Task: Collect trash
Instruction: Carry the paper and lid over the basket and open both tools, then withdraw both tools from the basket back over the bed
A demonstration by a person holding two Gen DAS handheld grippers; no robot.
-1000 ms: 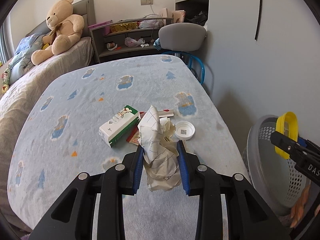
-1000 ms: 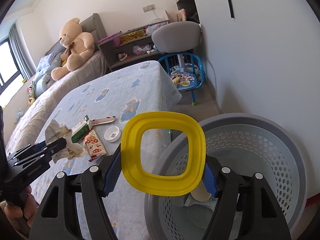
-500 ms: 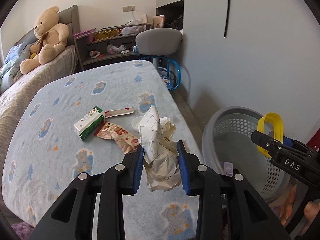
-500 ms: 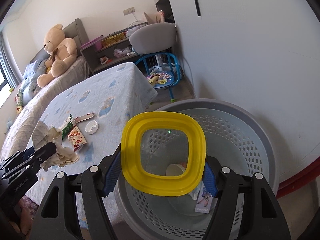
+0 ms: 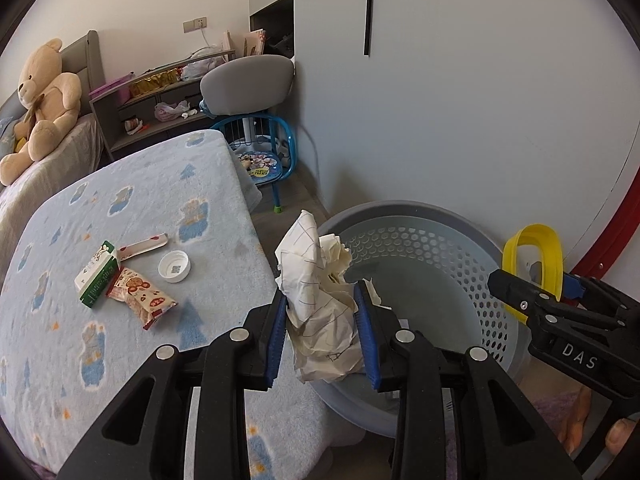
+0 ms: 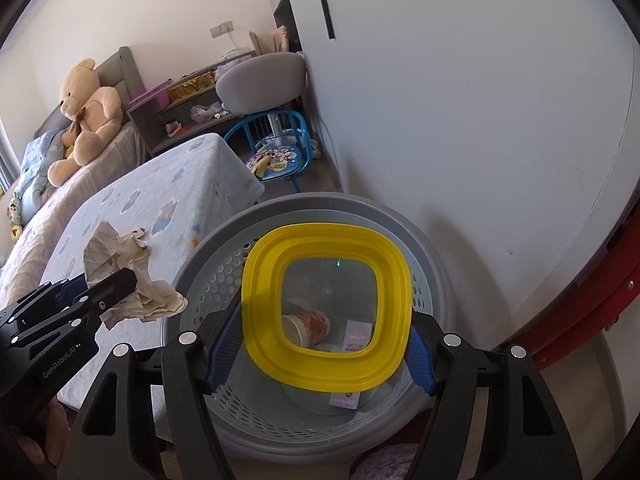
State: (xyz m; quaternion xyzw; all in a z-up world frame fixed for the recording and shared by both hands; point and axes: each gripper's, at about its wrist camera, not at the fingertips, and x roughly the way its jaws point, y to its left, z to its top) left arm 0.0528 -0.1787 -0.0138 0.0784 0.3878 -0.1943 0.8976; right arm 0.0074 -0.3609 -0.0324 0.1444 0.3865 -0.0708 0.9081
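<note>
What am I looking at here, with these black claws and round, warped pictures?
No robot: a person holds a two-finger gripper in each hand, each carrying a wide-angle camera looking along its fingers. The left camera shows the left gripper shut on crumpled paper by the basket's rim. The right camera shows the right gripper shut on a yellow lid above the basket, which already holds a cup. On the blanket lie a carton, a wrapper and a white cap.
</note>
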